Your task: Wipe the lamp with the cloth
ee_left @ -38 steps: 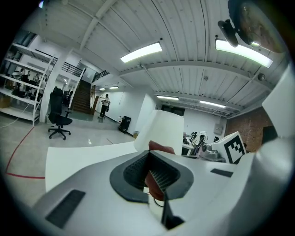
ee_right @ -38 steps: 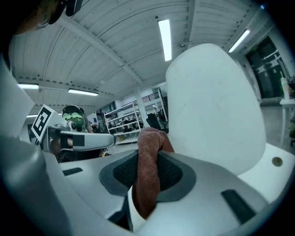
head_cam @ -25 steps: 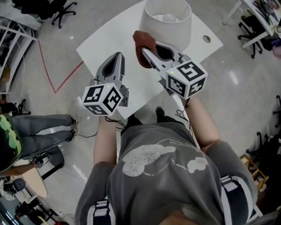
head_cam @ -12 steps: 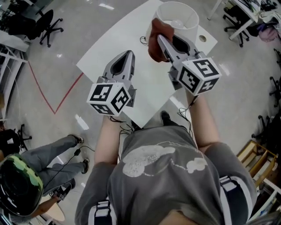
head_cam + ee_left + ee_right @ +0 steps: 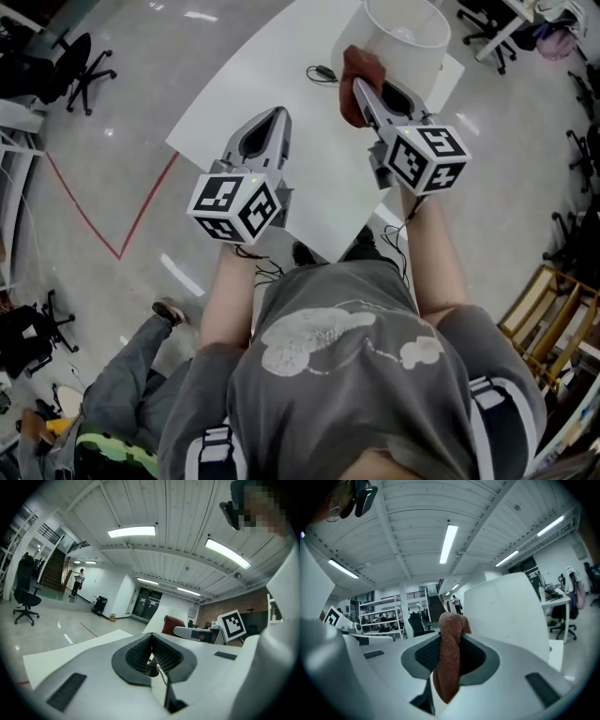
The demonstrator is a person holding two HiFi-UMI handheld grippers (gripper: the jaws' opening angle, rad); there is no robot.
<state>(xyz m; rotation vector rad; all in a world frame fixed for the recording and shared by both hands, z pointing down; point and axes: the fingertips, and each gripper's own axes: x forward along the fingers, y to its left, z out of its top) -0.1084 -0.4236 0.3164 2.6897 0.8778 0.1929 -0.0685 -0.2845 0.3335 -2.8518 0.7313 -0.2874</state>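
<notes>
A rust cloth (image 5: pixel 353 77) is pinched in the fingers of the right gripper (image 5: pixel 362 92), just beside the lamp (image 5: pixel 405 37) on the worktop (image 5: pixel 262 84) — wiping is judged barely begun. The fingers of the left gripper (image 5: pixel 273 120) are pressed together, empty.

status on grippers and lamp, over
Right gripper shut on brown cloth, beside the lampshade. Left gripper shut, empty, over the table. Nothing in the way.
</notes>
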